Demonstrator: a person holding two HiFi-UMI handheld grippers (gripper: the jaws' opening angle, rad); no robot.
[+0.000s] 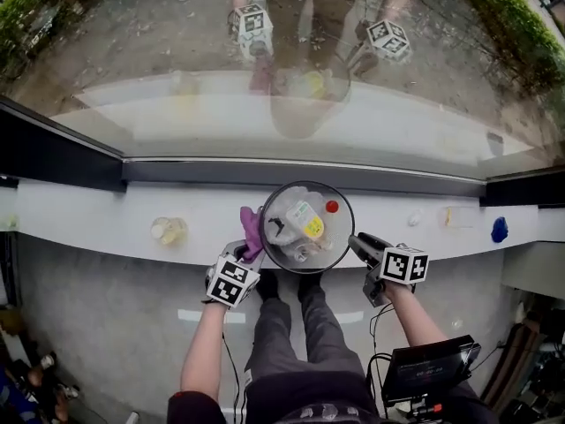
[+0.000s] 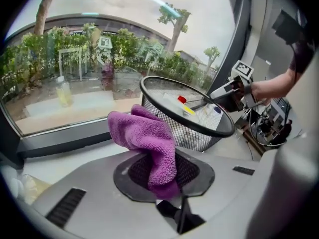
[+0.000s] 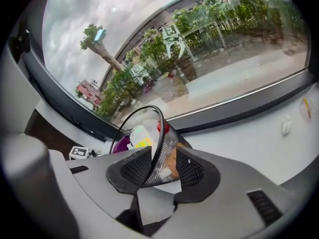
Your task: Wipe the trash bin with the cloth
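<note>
A round black mesh trash bin (image 1: 344, 203) stands on the white window ledge, holding a yellow-labelled bottle (image 1: 306, 222) and other litter. A purple cloth (image 1: 252, 232) hangs against the bin's left side, and my left gripper (image 1: 250, 253) is shut on it. In the left gripper view the cloth (image 2: 149, 138) bunches up out of the left gripper (image 2: 162, 171), just short of the bin (image 2: 199, 133). My right gripper (image 1: 356, 241) is at the bin's right rim. In the right gripper view the bin (image 3: 162, 153) has its rim and mesh wall between the spread jaws of the right gripper (image 3: 162, 168), and the pads do not press on it.
The window glass rises right behind the ledge (image 1: 88, 219). On the ledge lie a clear plastic bottle (image 1: 168, 230) at the left, a small white scrap (image 1: 414, 220) and a blue object (image 1: 500, 230) at the right. A screen device (image 1: 428, 369) sits low right beside the person's legs.
</note>
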